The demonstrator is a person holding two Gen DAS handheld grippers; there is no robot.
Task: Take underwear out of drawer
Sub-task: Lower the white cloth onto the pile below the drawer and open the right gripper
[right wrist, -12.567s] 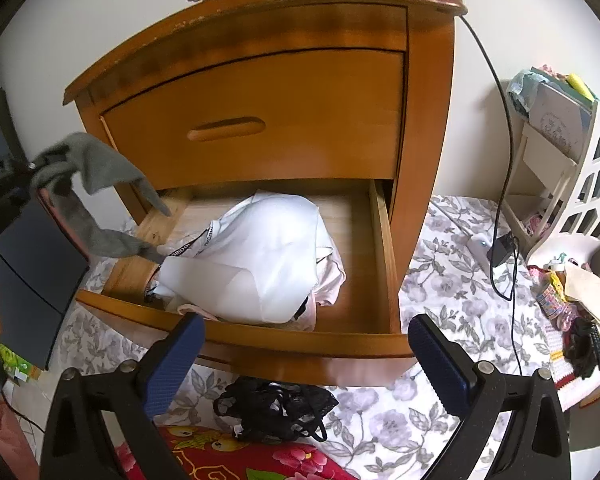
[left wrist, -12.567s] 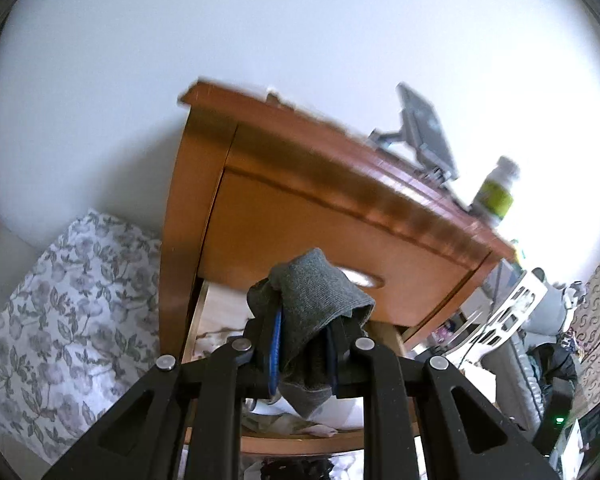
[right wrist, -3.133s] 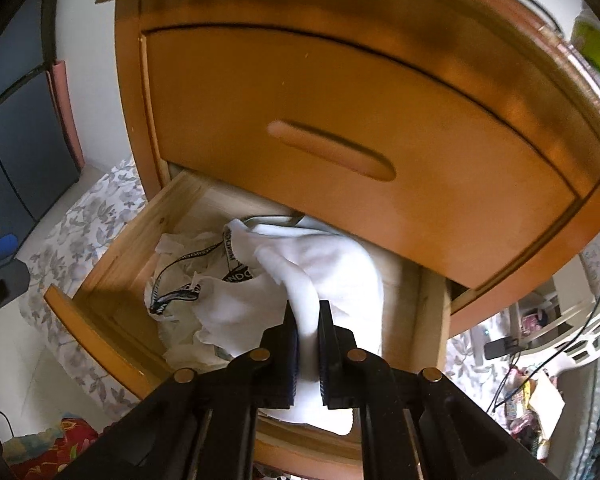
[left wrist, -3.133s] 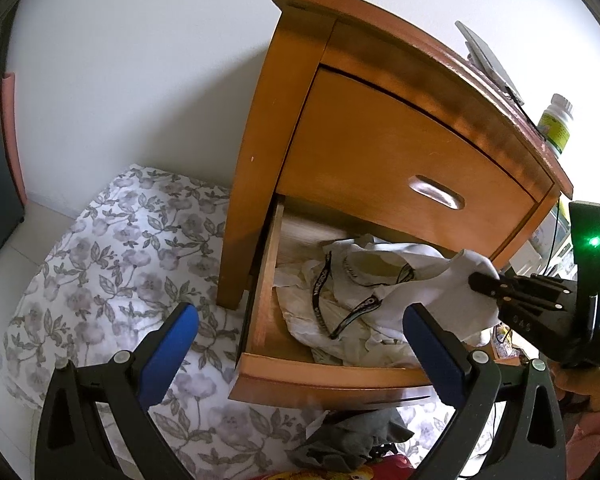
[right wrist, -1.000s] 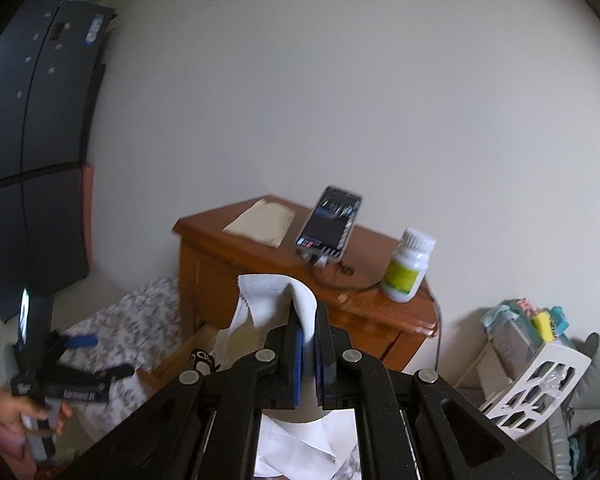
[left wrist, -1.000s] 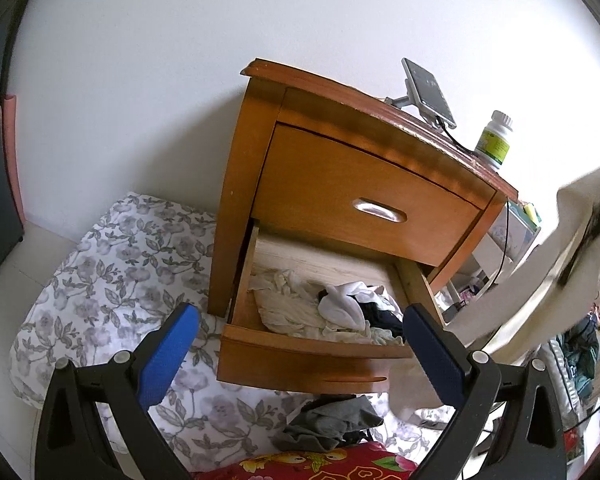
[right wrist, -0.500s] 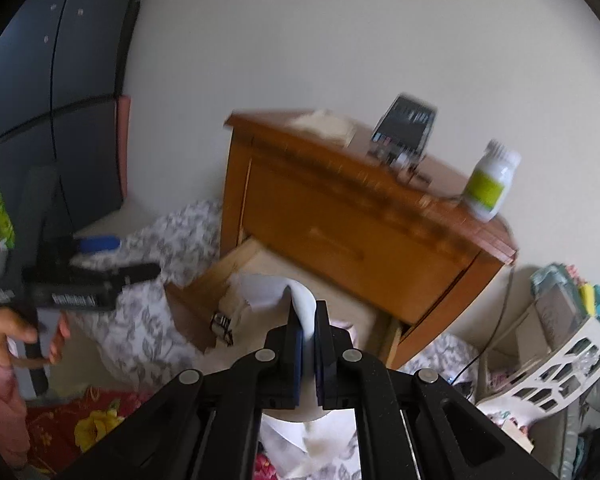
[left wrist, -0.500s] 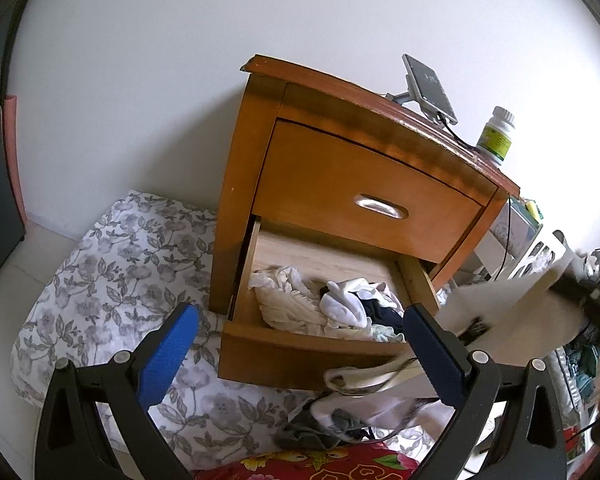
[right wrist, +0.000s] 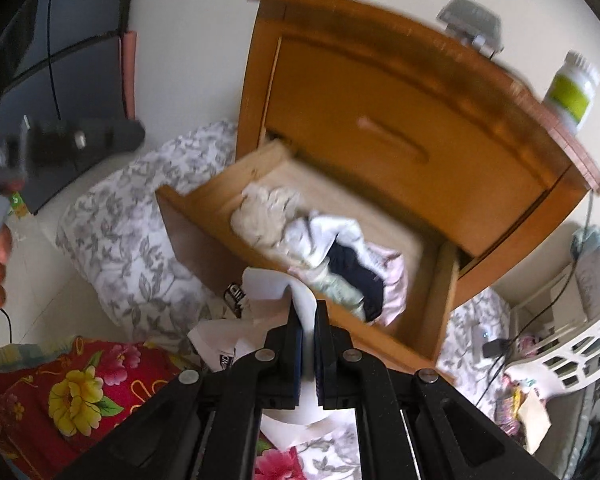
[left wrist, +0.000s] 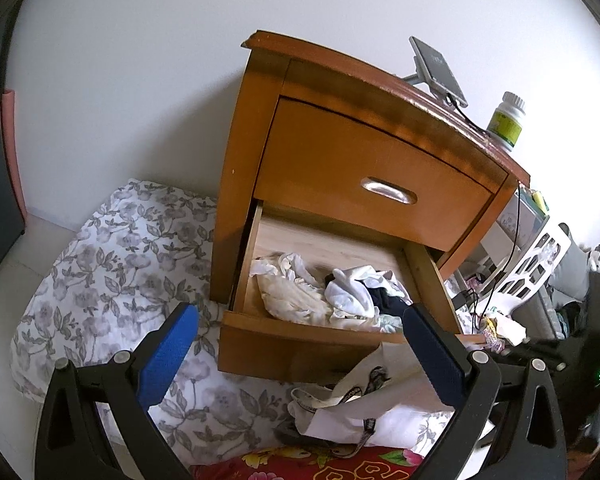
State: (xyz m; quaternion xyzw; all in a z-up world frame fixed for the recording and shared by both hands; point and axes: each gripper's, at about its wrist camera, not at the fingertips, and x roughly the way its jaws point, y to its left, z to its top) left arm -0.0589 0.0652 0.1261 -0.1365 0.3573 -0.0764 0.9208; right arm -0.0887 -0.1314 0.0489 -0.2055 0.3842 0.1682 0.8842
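The right tool (right wrist: 309,330) pinches white underwear (right wrist: 300,300) in front of the open drawer (left wrist: 300,344). The left tool (left wrist: 300,344) is wide and holds nothing.

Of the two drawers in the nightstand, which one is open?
The lower drawer: it is pulled out with clothes inside. The upper drawer, with the metal handle, is closed.

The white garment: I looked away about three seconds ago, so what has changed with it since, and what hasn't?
The right gripper, still shut on the white garment, has pulled it out of the open drawer and lowered it to the floor in front. The left gripper stays open and empty; other clothes remain inside.
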